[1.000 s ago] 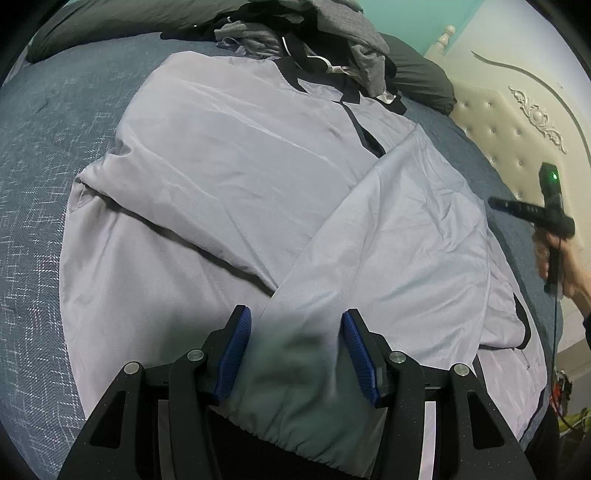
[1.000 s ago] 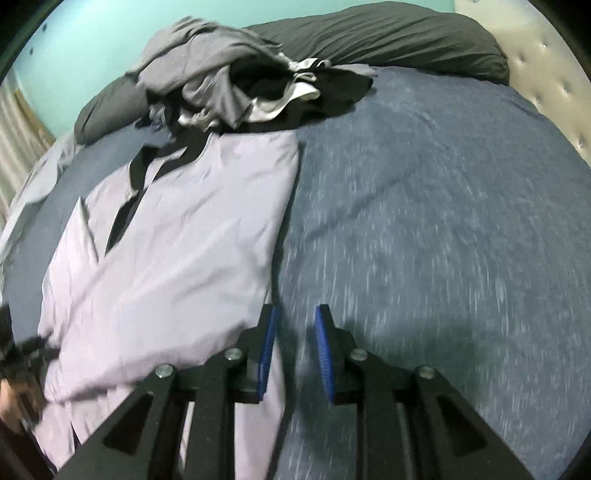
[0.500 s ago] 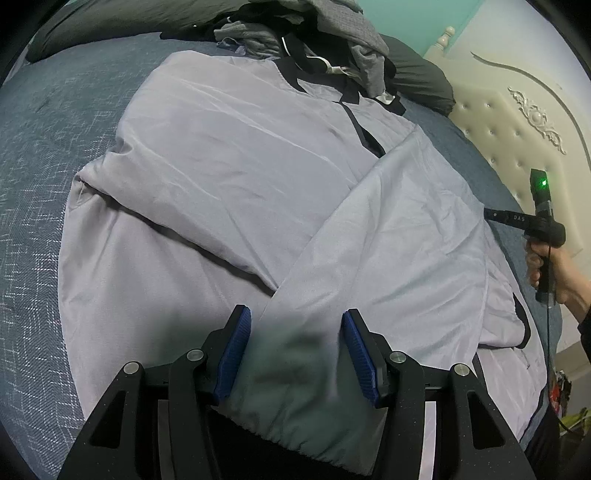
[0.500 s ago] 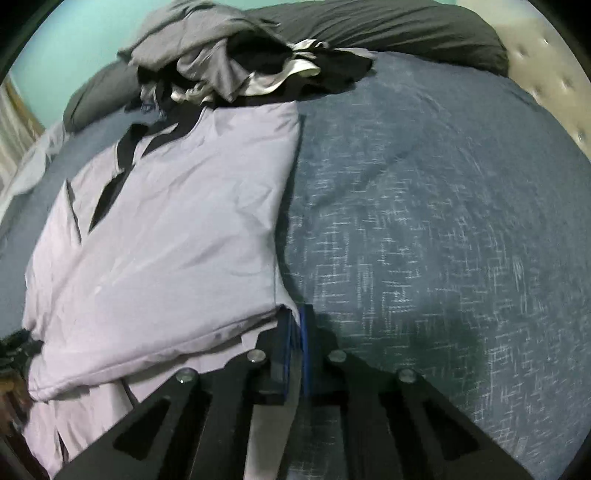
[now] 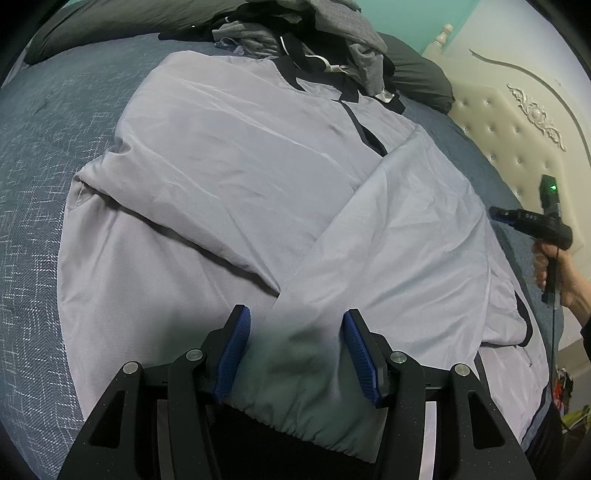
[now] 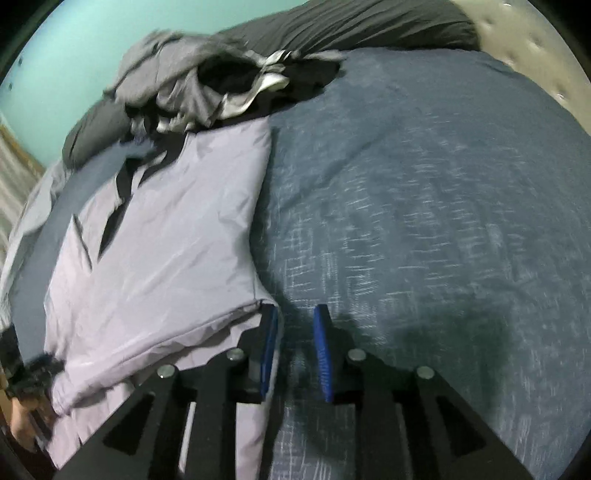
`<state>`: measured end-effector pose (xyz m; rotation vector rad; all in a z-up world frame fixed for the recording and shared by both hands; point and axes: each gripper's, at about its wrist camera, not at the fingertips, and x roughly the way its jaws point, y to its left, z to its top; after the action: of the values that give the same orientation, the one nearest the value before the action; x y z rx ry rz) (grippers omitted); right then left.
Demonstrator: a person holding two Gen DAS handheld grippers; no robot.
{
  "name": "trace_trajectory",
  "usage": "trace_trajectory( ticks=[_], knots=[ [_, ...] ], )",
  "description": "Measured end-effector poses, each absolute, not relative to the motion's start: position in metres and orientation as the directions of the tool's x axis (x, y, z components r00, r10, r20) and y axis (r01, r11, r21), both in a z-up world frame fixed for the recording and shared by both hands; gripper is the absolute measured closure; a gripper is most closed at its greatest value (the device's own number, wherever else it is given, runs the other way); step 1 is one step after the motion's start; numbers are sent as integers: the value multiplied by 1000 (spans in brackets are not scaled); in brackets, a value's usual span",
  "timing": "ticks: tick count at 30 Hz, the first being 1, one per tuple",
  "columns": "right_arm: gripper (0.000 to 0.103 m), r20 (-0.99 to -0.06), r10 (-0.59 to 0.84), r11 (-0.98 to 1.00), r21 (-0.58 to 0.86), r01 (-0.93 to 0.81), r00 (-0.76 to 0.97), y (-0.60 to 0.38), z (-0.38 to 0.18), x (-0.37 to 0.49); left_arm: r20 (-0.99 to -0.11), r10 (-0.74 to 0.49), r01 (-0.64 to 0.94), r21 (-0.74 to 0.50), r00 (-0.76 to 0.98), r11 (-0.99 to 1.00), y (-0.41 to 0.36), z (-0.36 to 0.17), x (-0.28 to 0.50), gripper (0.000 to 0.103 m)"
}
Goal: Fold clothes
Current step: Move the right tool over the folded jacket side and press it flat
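While jacket [image 5: 229, 177] lies flat, right gripper [image 6: 295, 354] jaws just reopened — empty.

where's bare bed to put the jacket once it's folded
Widest free patch: the blue bedspread between the lilac jacket and the padded headboard, below the dark pillow. A narrower strip runs along the jacket's other side. Crowded: the heap of grey clothes by the collar.

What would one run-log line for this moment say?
task: fold jacket | left fingers: astride sleeve cuff, grip unclear | right fingers: just opening, nothing between, beside jacket edge on bedspread
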<state>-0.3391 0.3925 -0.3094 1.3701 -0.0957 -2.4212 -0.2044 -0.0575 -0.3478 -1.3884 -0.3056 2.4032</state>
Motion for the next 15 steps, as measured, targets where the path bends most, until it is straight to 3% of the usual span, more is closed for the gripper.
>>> trace_trajectory(
  ticks=[5, 12, 15],
  knots=[
    [83, -768, -417, -902, 285, 324, -487, 368, -286, -326, -794, 399, -185, -354, -459, -917, -59, -346, -203, 46],
    [83, -808, -490, -832, 320, 454, -328, 283, -292, -307, -783, 417, -184, -375, -462, -909, -60, -326, -196, 45],
    [83, -848, -450, -813, 259, 521, -279, 252, -303, -291, -778, 423, -194, -376, -464, -906, -58, -319, -192, 45]
  ],
)
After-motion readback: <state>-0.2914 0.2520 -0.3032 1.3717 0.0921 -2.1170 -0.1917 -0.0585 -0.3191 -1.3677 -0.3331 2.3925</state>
